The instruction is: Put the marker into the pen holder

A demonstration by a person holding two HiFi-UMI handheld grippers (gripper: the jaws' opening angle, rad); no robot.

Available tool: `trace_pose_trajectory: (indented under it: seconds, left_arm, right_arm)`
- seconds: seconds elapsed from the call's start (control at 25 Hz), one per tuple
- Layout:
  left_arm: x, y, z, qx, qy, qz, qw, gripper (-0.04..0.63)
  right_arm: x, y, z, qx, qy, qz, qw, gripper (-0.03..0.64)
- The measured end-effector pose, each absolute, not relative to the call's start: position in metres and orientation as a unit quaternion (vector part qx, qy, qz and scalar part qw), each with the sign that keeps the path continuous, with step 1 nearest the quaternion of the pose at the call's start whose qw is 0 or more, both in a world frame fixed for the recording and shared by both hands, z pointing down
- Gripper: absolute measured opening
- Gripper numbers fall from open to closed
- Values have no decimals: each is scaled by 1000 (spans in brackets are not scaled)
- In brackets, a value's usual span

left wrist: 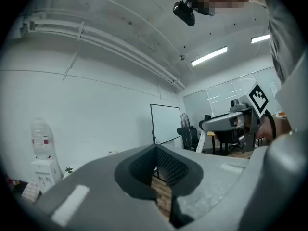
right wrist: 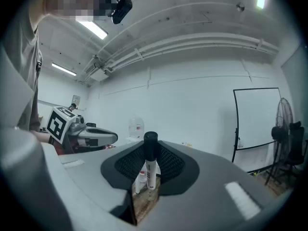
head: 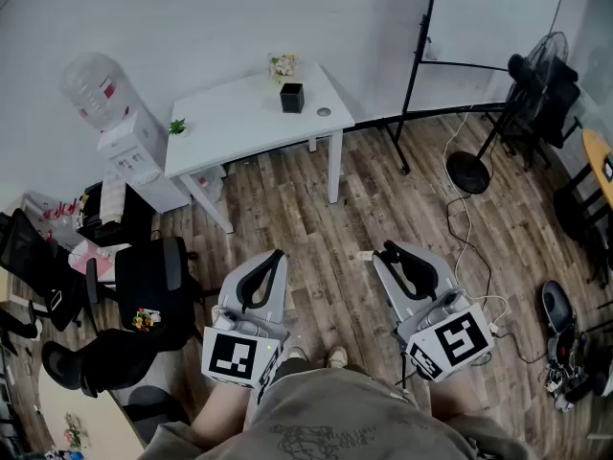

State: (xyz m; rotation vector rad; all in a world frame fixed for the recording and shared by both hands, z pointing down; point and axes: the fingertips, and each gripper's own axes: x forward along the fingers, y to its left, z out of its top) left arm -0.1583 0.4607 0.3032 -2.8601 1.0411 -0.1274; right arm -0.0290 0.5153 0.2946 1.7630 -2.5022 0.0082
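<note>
Right gripper (right wrist: 150, 154) is clamping the marker (right wrist: 151, 166) between its two jaws, pinching the white barrel so that the marker is standing upright with its black cap poking up above the pads. Left gripper (left wrist: 155, 154) is pointing level, its jaws pressing together at the tips with nothing between them. From the head view, the person is holding both grippers side by side over a wood-plank floor (head: 383, 199). The pen holder (head: 292, 97), a small black box, is sitting on a white table (head: 230, 118) well ahead of the grippers, near the wall, just in front of a small bunch of flowers (head: 283, 65). A water dispenser (head: 124, 142) is standing left of the table.
</note>
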Motion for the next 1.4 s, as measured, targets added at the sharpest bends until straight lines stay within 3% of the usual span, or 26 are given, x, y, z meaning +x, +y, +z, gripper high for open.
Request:
trace_pose_trajectory:
  seconds: [1.4]
  left_arm:
    - [-134, 426, 315, -935, 349, -49, 33, 2]
  right_arm:
    - [7, 491, 312, 592, -804, 8, 46, 101]
